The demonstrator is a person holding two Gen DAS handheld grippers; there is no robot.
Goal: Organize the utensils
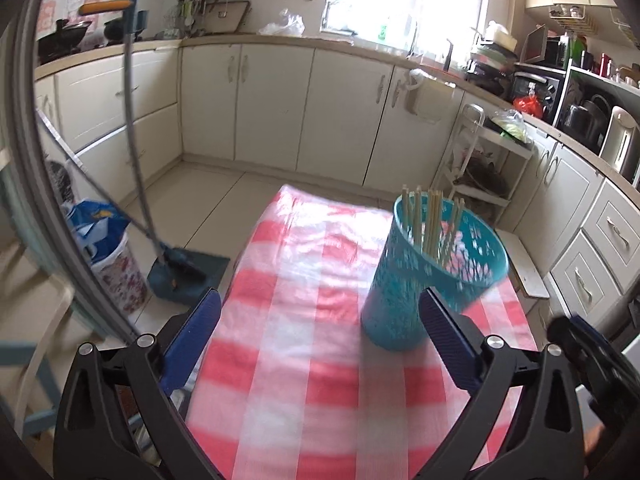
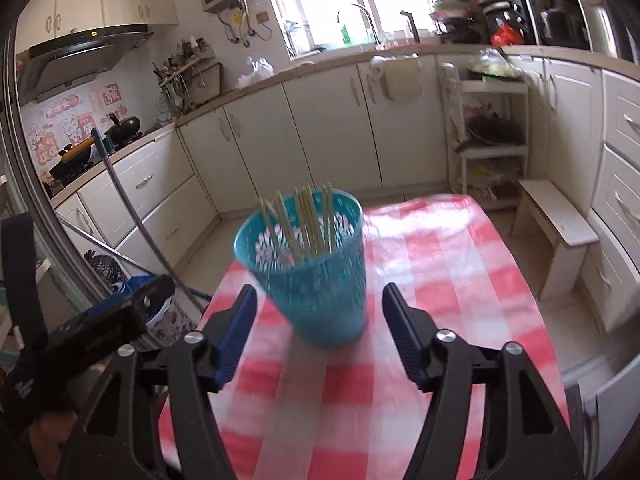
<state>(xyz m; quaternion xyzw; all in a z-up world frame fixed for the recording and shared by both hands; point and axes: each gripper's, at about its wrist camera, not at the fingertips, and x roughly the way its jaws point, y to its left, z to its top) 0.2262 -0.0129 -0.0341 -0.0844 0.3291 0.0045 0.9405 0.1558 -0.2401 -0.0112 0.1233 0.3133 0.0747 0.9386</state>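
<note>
A teal perforated holder (image 1: pixel 416 276) stands upright on the red-and-white checked tablecloth (image 1: pixel 304 320). Several pale wooden chopsticks (image 1: pixel 430 220) stand in it. My left gripper (image 1: pixel 320 312) is open and empty; the holder sits just beyond its right finger (image 1: pixel 444 332). In the right wrist view the holder (image 2: pixel 316 272) with its chopsticks (image 2: pixel 304 220) stands just ahead of my right gripper (image 2: pixel 320 308), which is open and empty, fingers to either side and short of it. The left gripper's body shows at lower left in the right wrist view (image 2: pixel 108 320).
The small table (image 2: pixel 460 280) is ringed by kitchen cabinets. A broom and dustpan (image 1: pixel 180 268) and a floral bin (image 1: pixel 116 264) stand on the floor to the left. A white shelf rack (image 2: pixel 488 136) and a low white stool (image 2: pixel 556 232) stand to the right.
</note>
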